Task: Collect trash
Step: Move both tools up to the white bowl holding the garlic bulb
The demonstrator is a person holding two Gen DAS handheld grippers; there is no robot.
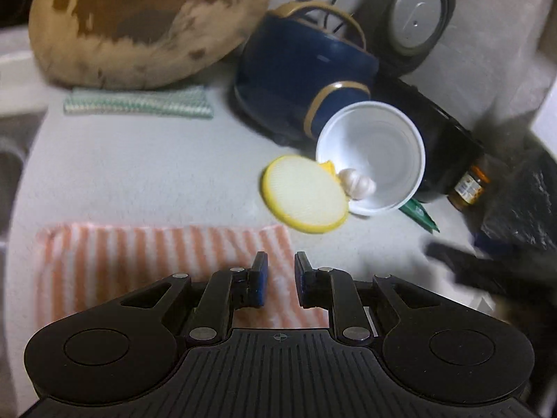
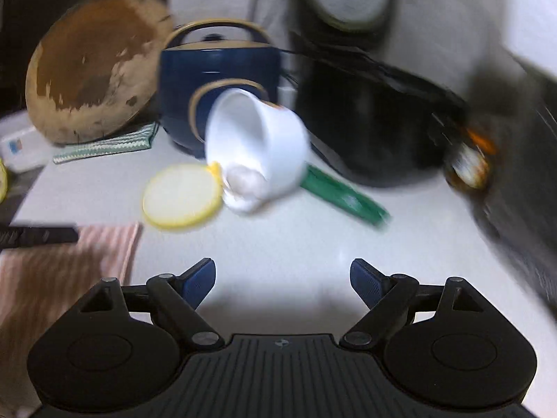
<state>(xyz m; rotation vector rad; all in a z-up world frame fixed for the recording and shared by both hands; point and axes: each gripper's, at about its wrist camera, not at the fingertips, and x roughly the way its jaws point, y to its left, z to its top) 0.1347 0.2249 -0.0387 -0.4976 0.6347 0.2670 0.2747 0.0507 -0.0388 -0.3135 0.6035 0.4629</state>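
So your left gripper (image 1: 281,278) has its jaws sitting close together with a narrow gap and nothing between them, so it's empty, hovering over the pink striped cloth (image 1: 139,261) at the near edge of the white counter (image 1: 156,174). Your right gripper (image 2: 282,284) is spread wide and also carrying nothing, just bare counter under it. The trash you care about is dead ahead: a white plastic cup (image 1: 376,153) tipped on its side, mouth facing you, at about 1 o'clock in the left view and 12 o'clock in the right view. There's a small whitish crumpled lump (image 1: 357,183) sitting inside the cup near the rim; can't tell what it is. The yellow-rimmed lid (image 1: 306,195) lies flat, touching the cup's rim at its 9 o'clock side. A green wrapper (image 1: 419,216) pokes out from under the cup toward 4 o'clock. Right behind the cup is a navy blue pot with tan trim (image 1: 299,66), and at 3 o'clock of that a black appliance (image 1: 442,146) with a small brown jar with an orange lid (image 1: 470,184) beside it. Up at 10 o'clock there's a big round wooden board (image 1: 146,24) leaning over a green striped cloth (image 1: 139,104). The right view is pretty smeared on its right side, so details there are mush.
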